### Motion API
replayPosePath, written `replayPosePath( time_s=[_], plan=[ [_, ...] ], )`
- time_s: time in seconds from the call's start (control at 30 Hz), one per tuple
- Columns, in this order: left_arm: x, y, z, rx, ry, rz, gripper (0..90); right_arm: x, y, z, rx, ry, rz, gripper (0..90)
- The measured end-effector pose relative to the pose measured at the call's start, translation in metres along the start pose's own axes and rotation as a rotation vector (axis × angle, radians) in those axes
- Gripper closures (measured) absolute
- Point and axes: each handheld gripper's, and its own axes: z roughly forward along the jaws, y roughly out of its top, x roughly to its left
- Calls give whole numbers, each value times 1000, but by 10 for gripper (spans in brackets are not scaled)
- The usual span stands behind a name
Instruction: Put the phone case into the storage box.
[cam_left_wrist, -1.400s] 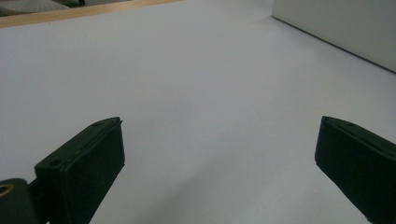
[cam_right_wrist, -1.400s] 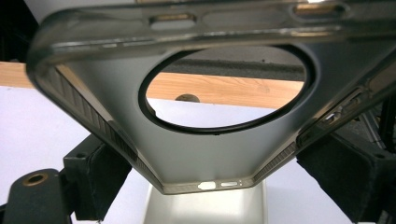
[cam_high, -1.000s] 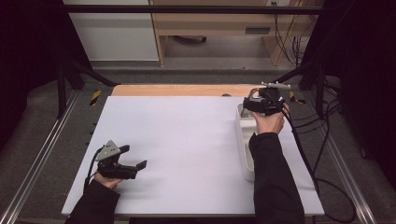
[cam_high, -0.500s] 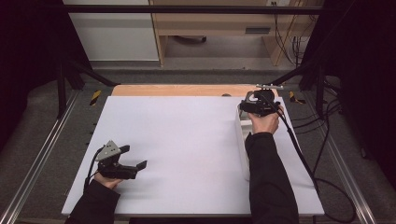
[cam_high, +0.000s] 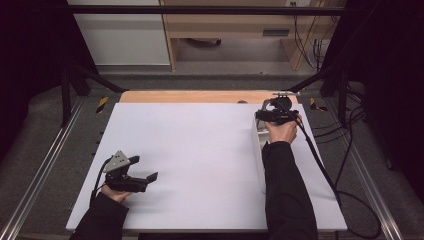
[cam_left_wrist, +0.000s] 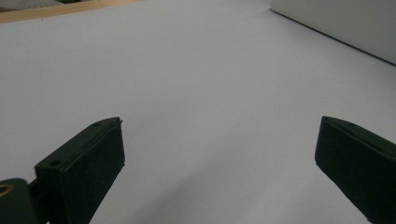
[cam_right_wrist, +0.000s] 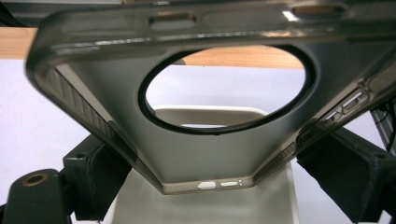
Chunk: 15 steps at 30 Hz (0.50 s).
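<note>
Nearest the person, the left gripper (cam_high: 142, 176) rests low on the white surface (cam_high: 190, 150) at its near left corner, held in the left hand (cam_high: 114, 192), with a grey three-cornered plate on top. Its fingers (cam_left_wrist: 88, 163) stand wide apart with nothing between them; in the left gripper view bare white surface lies between and beyond them, and the side wall of a white tray (cam_left_wrist: 345, 23) shows at the far right.

Farther off, on the right side of the surface, the right forearm in a dark sleeve (cam_high: 282, 190) reaches forward over the long white tray (cam_high: 258, 150), which runs from near to far along that side. The right hand (cam_high: 283, 131) holds the right gripper (cam_high: 265, 116) above the tray's far end, its cable trailing off to the right.

In the right gripper view the fingers (cam_right_wrist: 100, 182) are clamped on a translucent grey phone case (cam_right_wrist: 205, 154), one on each long edge near its end. The case is lifted clear of the tray (cam_right_wrist: 210, 210), which shows beneath it and through its round camera opening. Beyond lie the white surface and a strip of bare wood (cam_high: 200, 96) at the far edge.
</note>
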Motion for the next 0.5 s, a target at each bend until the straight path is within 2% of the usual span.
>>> replayPosePath(
  time_s=[0.5],
  plan=[
    [0,0,1,4,1,4,10,2,1,10,32,-8,-5,119]
  ],
)
